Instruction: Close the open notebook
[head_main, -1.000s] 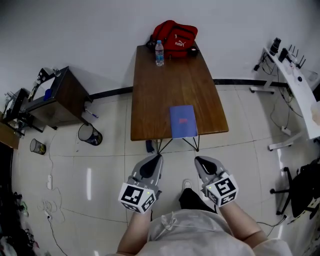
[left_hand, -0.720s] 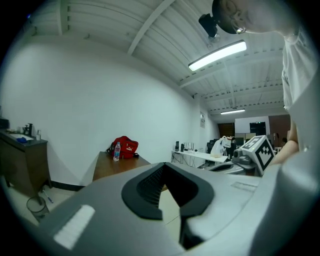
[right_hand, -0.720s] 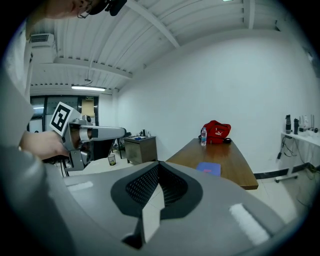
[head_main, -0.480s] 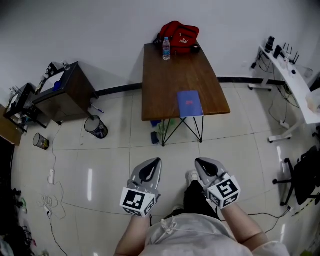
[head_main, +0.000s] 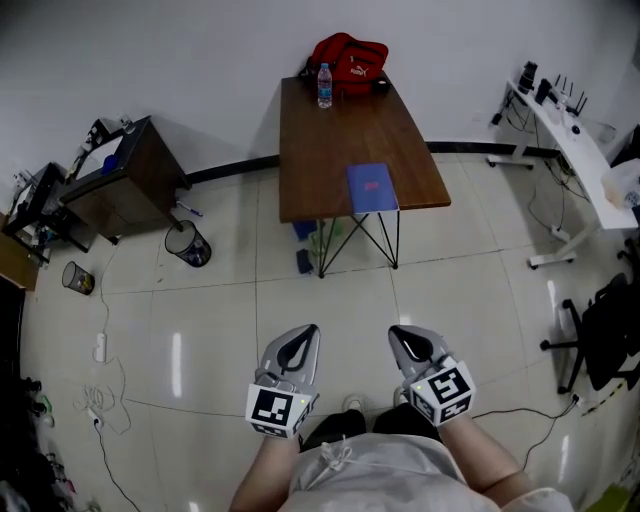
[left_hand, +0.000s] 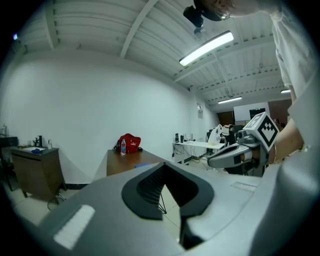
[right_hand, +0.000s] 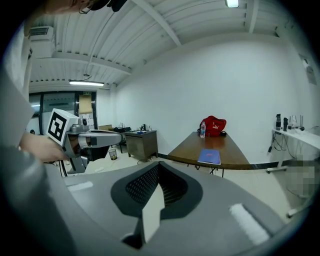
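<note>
I hold both grippers low before me over the floor (head_main: 200, 320), well apart from the table (head_main: 325, 150). The left gripper (head_main: 308, 332) has its jaws pressed together on nothing, and the right gripper (head_main: 397, 333) is the same. The notebook (head_main: 371, 188) lies flat, blue cover up, at the table's near edge. A bottle (head_main: 324, 85) and a red bag (head_main: 348, 56) sit at the far end.

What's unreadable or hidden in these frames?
- notebook: the cover print is too small in the head view and the right gripper view. In the left gripper view, the left gripper hides all but a blue sliver with its own body.
- Things on the floor under the table: partly cut off by the tabletop in the head view.
- bottle: the label is too small in every view.
- white desk: cut by the head view's right edge, and the items on it are too small.
</note>
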